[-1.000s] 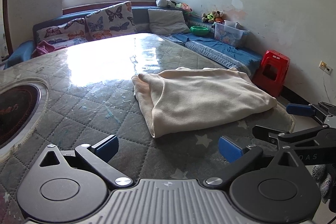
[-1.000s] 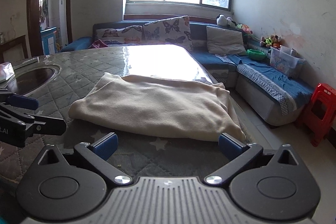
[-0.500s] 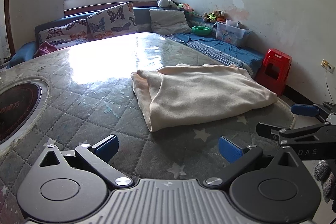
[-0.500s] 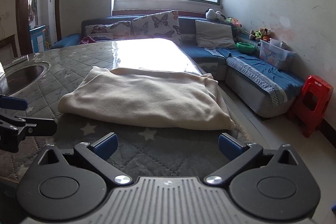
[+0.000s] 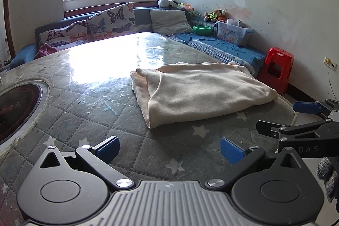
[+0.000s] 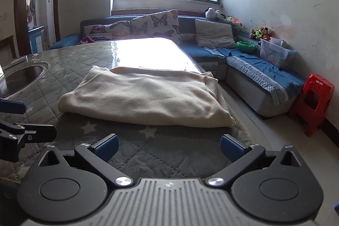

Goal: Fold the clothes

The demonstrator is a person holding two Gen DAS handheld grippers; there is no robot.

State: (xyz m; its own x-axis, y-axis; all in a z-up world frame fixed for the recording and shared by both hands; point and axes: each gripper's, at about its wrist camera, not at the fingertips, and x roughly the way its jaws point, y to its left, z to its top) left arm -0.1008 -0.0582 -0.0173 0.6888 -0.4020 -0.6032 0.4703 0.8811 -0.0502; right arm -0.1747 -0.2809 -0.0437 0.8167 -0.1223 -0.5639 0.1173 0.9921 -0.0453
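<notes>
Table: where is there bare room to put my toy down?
The table is bare between the round inset and the cream cloth, and across the bright far half toward the sofa. The right edge is crowded: the cloth lies close to it.

We see a folded cloth [image 5: 199, 92] lying on the quilted table [image 5: 89, 111], toward its right edge. To the cloth's left, set into the table near its left edge, lies a round cooktop [image 5: 14, 107]. Our left gripper [image 5: 168, 149] hangs over the table's near edge, in front of the cloth and apart from it; our right gripper [image 6: 168, 146] hangs beside it to the right, likewise short of the cloth. Behind the table a sofa [image 6: 250, 65] runs along the far wall and down the right wall. On it rest cushions [image 6: 156, 24], a bowl [image 6: 245, 46] and a storage box [image 6: 275, 52]. A stool [image 6: 313, 103] stands on the floor at the sofa's near end.
</notes>
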